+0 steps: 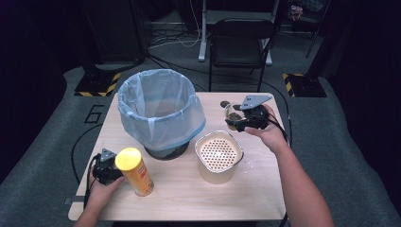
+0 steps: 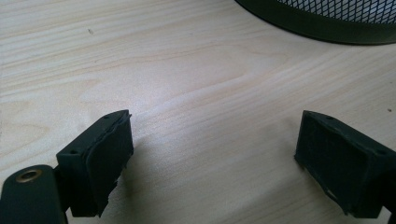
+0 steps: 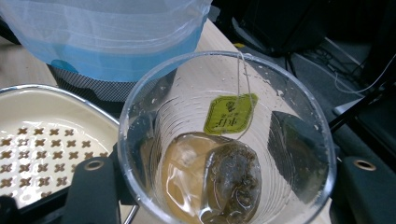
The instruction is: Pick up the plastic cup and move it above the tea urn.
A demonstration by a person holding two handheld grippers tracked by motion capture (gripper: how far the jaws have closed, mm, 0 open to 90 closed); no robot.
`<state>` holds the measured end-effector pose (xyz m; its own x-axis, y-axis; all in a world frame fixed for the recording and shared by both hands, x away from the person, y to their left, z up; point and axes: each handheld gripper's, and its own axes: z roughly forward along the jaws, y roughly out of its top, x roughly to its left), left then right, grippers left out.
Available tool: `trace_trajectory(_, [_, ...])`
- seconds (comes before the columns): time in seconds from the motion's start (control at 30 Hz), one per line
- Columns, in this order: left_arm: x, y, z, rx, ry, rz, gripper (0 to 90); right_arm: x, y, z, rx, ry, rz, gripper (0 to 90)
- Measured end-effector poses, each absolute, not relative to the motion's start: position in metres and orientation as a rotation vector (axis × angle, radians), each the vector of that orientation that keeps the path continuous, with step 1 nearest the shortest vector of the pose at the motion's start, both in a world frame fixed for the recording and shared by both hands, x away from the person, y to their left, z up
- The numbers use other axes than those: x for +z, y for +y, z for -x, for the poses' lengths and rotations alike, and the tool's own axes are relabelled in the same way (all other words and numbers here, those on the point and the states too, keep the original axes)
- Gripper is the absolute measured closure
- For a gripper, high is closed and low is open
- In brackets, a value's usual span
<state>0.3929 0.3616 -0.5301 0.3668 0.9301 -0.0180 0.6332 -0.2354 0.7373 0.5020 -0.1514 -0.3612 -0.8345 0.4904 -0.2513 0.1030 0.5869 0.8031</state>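
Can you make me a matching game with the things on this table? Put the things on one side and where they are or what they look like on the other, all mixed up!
Things:
1. clear cup
2. chip can
3. bin
4. strainer pot

Descriptions:
A. lined with a pale blue bag
B. has a yellow lid and stands by the left gripper
C. cream, with a top full of small holes
D. holds a wet tea bag and is squeezed by the right gripper

Pairs: 1-D, 2-B, 3-A, 4-C
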Motion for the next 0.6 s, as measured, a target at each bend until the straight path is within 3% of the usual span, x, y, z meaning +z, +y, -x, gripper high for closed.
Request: trace_trajectory(0.6, [-0.530, 0.362, -0.393, 0.576, 1.347, -1.970, 10.9, -0.362, -0.137, -0.489, 1.076, 2.307, -0.319, 34.3])
